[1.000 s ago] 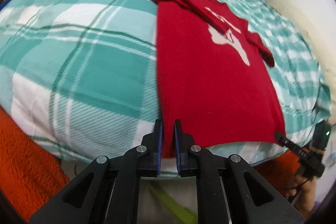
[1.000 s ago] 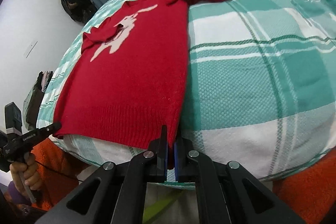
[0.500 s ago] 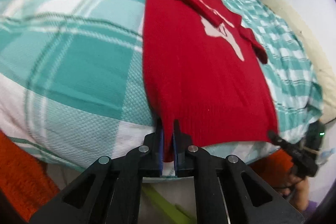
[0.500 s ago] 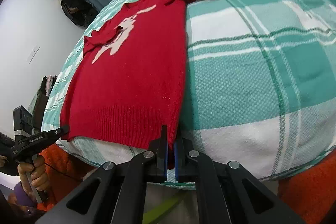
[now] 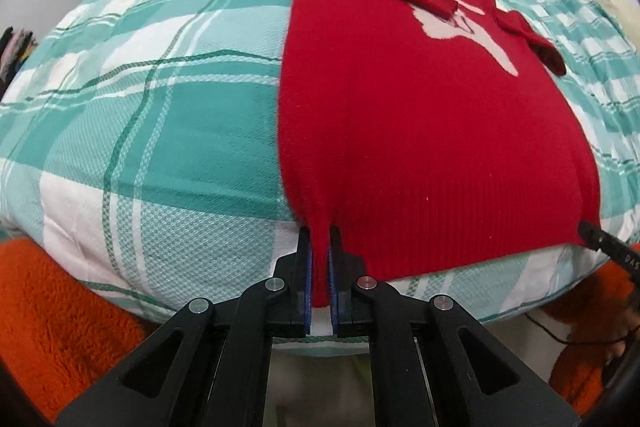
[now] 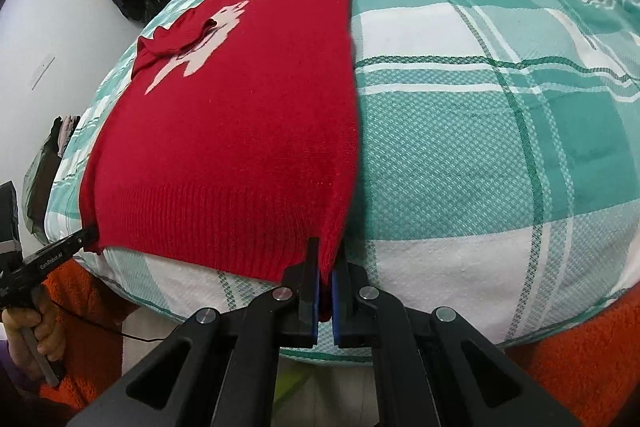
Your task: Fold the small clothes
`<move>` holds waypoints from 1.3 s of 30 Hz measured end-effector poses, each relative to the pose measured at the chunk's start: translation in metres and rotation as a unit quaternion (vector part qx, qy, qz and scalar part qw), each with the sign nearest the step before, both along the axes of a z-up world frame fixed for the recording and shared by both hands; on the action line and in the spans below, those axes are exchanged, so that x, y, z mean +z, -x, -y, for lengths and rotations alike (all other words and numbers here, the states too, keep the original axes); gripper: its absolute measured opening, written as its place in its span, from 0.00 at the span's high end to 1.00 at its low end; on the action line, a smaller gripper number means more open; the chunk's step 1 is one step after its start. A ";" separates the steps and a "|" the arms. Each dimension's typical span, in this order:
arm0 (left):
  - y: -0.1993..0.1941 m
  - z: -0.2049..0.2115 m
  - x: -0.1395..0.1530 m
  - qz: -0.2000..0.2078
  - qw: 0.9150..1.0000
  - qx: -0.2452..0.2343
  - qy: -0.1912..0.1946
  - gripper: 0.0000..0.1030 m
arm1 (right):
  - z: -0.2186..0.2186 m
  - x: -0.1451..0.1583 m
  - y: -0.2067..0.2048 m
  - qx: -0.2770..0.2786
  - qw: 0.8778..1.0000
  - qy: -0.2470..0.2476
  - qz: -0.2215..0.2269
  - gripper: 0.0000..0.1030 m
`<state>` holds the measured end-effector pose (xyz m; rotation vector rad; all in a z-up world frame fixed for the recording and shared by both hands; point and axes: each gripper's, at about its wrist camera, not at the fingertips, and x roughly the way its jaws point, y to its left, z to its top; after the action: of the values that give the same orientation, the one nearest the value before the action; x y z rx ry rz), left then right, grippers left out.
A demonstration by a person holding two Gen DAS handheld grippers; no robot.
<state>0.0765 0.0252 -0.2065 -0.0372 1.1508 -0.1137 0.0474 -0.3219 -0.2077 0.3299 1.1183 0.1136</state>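
- A bed (image 5: 168,131) covered in a teal and white checked blanket fills both views, curving away like a dome under the wide lens.
- A small red jumper (image 5: 400,115) lies flat on the blanket, front up, with a pale animal shape (image 5: 468,31) on the chest. Both sleeves are already folded in across the chest. The neck points to the far side of the bed, and the ribbed hem (image 6: 224,227) hangs just over the near edge.
- The left gripper (image 5: 320,275) is pinched shut on the hem's left corner; a strip of red knit sits between its blue pads.
- The right gripper (image 6: 326,283) is clamped on the opposite hem corner in the same way.
- Judged from this, the step in hand is carrying the hem up towards the neck. It should go best if both corners rise together, level and lightly taut, so the knit neither sags in the middle nor drags the folded sleeves out of place.
- An orange fleece sleeve (image 6: 580,355) shows below the bed edge.
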 end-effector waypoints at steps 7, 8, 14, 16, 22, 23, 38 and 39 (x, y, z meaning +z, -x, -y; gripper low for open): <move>0.001 0.000 0.001 0.001 1.000 0.001 -0.005 0.95 | 0.000 -0.001 0.000 -0.002 1.000 -0.005 -0.001 0.96; 0.002 0.001 0.001 0.003 1.000 -0.001 -0.009 0.95 | 0.000 -0.002 0.002 -0.003 1.000 -0.007 -0.001 0.96; 0.002 0.004 0.002 0.000 1.000 -0.004 -0.016 0.95 | -0.001 -0.002 0.002 -0.010 1.000 -0.004 -0.003 0.96; 0.001 0.001 0.002 -0.004 1.000 -0.004 -0.009 0.95 | 0.000 -0.002 0.003 -0.016 1.000 -0.007 -0.005 0.96; -0.002 -0.015 0.002 -0.024 0.999 0.019 0.043 0.90 | 0.008 -0.003 0.006 -0.030 0.999 -0.039 -0.006 0.93; -0.002 -0.017 0.002 -0.025 0.998 0.021 0.049 0.89 | 0.007 -0.001 0.007 -0.028 0.999 -0.041 -0.004 0.89; 0.015 -0.036 0.025 0.010 0.997 0.062 0.050 0.32 | 0.026 0.040 0.039 -0.077 0.994 -0.022 0.074 0.44; 0.013 -0.037 0.025 0.009 0.997 0.064 0.049 0.32 | 0.028 0.041 0.041 -0.081 0.994 -0.023 0.076 0.44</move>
<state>0.0635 0.0626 -0.1816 -0.1974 1.1208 -0.0563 0.0067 -0.3496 -0.1664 0.4456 0.9353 0.0208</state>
